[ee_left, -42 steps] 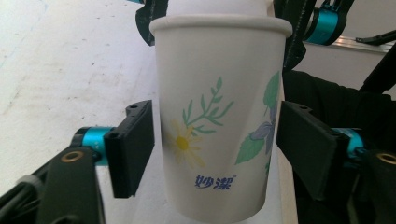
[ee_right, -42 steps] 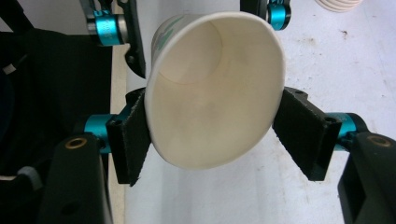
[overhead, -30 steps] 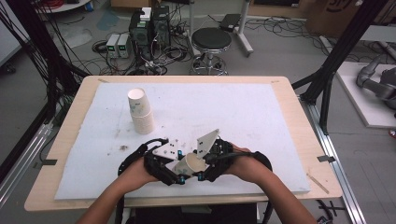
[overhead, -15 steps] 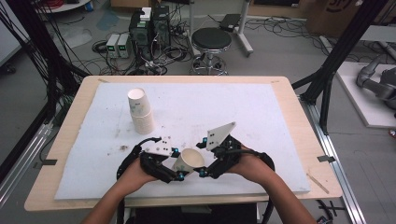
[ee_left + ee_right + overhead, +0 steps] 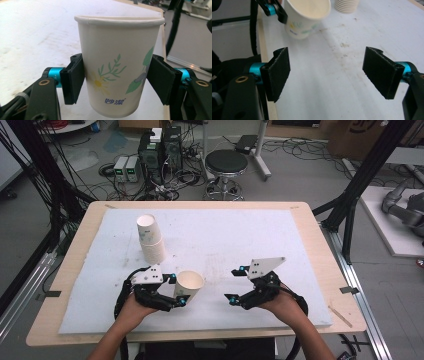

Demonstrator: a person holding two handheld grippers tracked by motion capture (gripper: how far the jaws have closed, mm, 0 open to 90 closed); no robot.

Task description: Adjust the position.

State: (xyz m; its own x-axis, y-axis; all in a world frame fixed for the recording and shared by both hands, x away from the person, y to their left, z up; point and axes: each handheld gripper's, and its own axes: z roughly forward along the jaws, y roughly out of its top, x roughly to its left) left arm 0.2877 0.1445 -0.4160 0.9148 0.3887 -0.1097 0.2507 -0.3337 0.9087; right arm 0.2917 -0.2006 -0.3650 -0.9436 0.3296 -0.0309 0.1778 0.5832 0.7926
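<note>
The left claw [image 5: 179,290] pinches a flower-printed paper cup [image 5: 117,70] by its side walls, tilted and clear of the surface, at about seven o'clock; its jaws have just been easing wider, probably ahead of setting it down. The right claw [image 5: 234,284], at five o'clock, has just spread wide with nothing between its pads, seemingly after passing the cup over. A paper cup stack [image 5: 150,239] waits at ten o'clock on the white-padded surface [image 5: 240,235]. Beyond stand a stool [image 5: 226,165] and cabled electronics [image 5: 160,150].

Black stool [image 5: 226,162] on grey, cable-strewn floor [image 5: 295,175].
</note>
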